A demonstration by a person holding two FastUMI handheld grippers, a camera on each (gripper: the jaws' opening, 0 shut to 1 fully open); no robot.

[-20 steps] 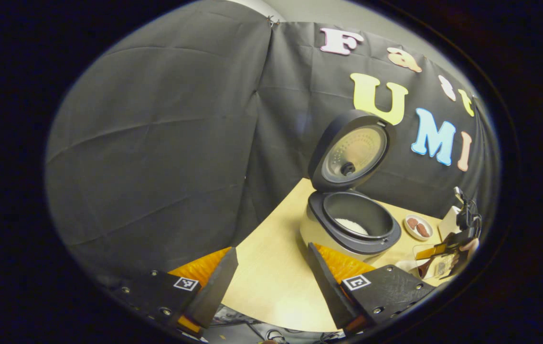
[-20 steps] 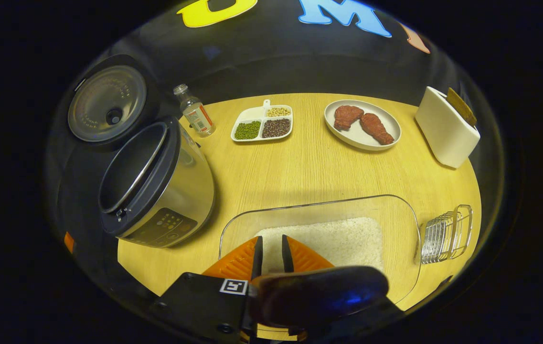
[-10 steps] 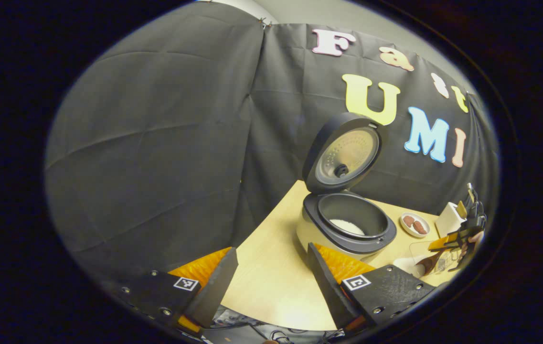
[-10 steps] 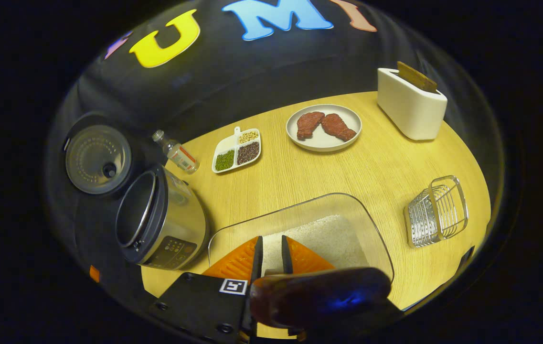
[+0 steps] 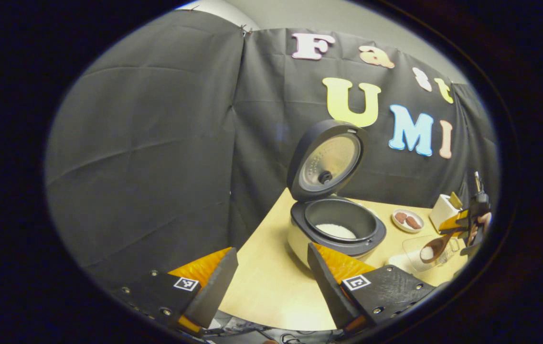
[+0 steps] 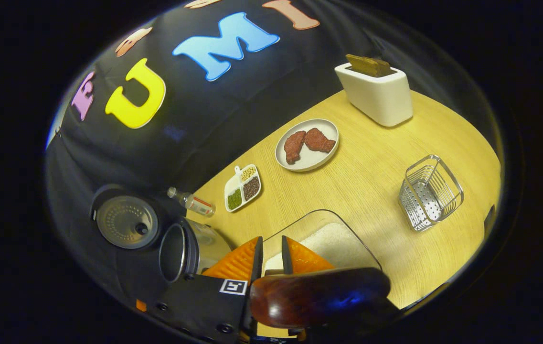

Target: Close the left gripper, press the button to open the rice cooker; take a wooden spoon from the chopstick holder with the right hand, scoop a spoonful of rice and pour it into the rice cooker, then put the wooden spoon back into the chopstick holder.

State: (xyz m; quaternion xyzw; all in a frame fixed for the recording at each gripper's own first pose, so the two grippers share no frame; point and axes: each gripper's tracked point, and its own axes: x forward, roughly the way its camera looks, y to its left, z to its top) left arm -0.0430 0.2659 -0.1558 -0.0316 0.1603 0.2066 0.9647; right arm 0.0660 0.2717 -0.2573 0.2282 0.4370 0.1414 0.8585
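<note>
Since a second ago the right gripper [image 6: 269, 253] has lifted and tilted; the table [image 6: 386, 157] now slants, and the cooker [image 6: 190, 248] sits lower left. Its fingers are pinched narrow on the spoon [image 6: 319, 296] handle. In the left gripper view that spoon's bowl [image 5: 431, 248] holds rice, over the clear rice tub [image 5: 414, 251], right of the cooker [image 5: 335, 229]. Cooker lid up, some rice inside. Left gripper [image 5: 271, 277] held wide, empty, low at the table edge. Pale wood top: meat plate [image 6: 306, 144], grain dish [image 6: 242, 187], bottle [image 6: 195, 203], toaster [image 6: 376, 91], wire holder [image 6: 430, 192].
</note>
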